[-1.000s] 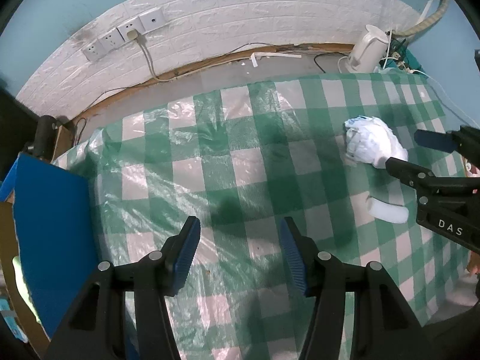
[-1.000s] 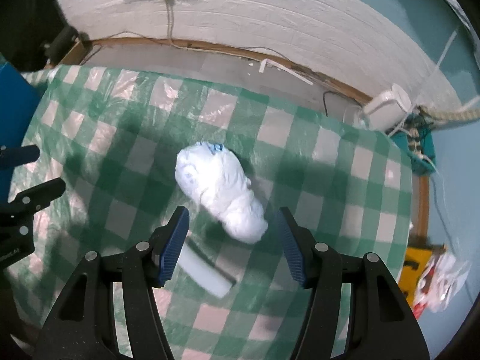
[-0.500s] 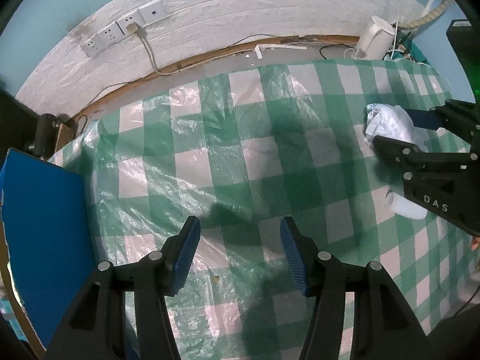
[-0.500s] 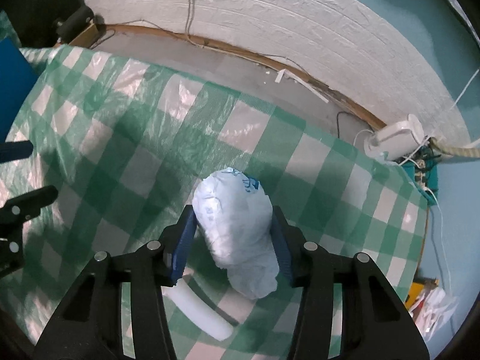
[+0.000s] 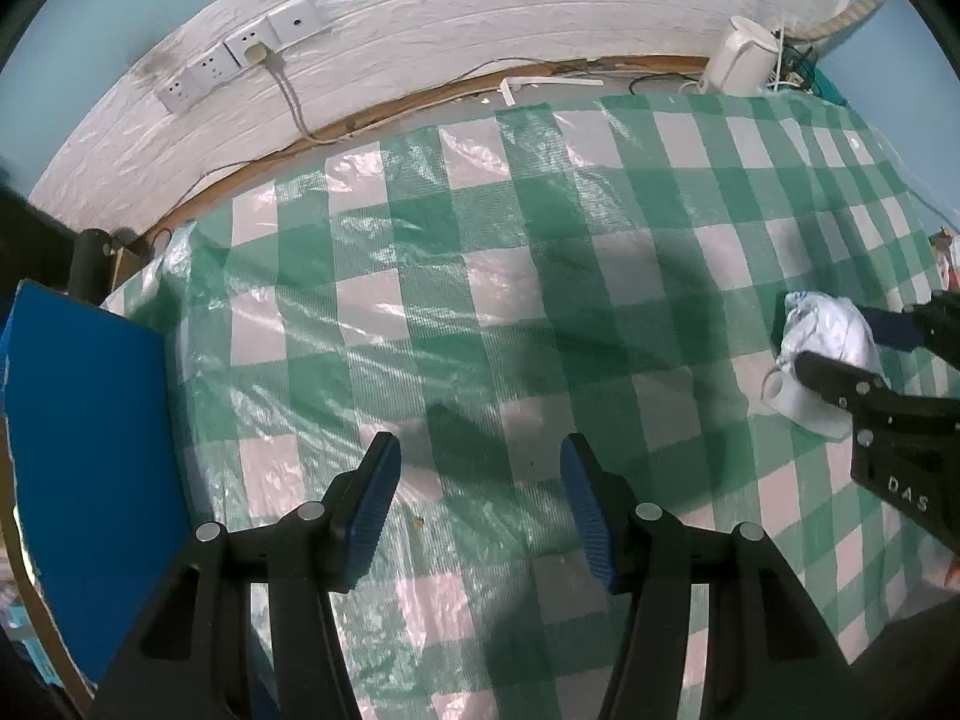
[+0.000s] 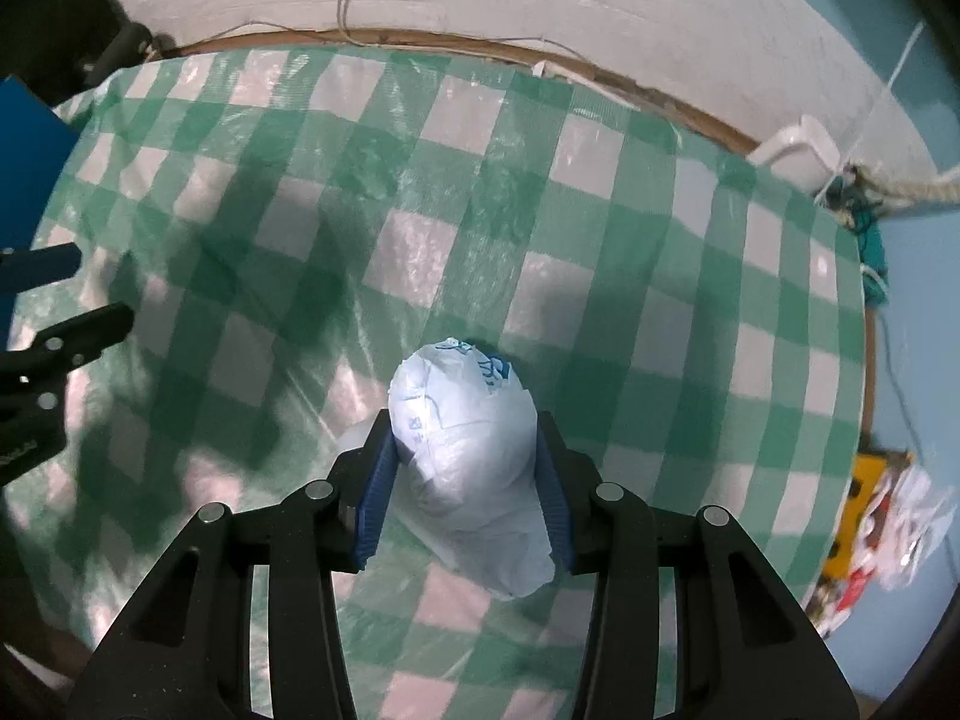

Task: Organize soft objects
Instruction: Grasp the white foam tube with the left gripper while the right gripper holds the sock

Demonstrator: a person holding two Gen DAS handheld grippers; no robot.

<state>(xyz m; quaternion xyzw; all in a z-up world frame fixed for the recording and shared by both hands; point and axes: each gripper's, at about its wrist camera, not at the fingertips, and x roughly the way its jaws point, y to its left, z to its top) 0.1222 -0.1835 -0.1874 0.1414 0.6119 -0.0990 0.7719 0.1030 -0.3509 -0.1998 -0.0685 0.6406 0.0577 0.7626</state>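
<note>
Two claws are at work over the green-and-white checked tablecloth (image 5: 480,276), one in each of my hands. My right gripper (image 6: 467,480) points down at the cloth with the white plastic-wrapped bundle (image 6: 465,438) between its blue pads (image 6: 377,498); the jaws are closing, and both pads already lie against the bundle's sides. Blue print shows on the bundle's far end, and its near end sticks out past the pads toward me. Just left of the bundle, partly hidden behind my left finger, lies a small white foam roll (image 5: 780,387); from my left-hand camera it sits touching the bundle's near side, with the right gripper's black finger crossing over it.

My left gripper (image 5: 477,486) hangs over bare cloth well to the left of the bundle, jaws standing well apart with nothing between them. A blue board (image 5: 90,450) stands at the cloth's left edge. Beyond the far edge of the table runs a white brick-pattern wall (image 5: 456,18) with a row of sockets (image 5: 240,57), one with a cable plugged in, and a white kettle (image 5: 741,54) stands at the far right corner.
</note>
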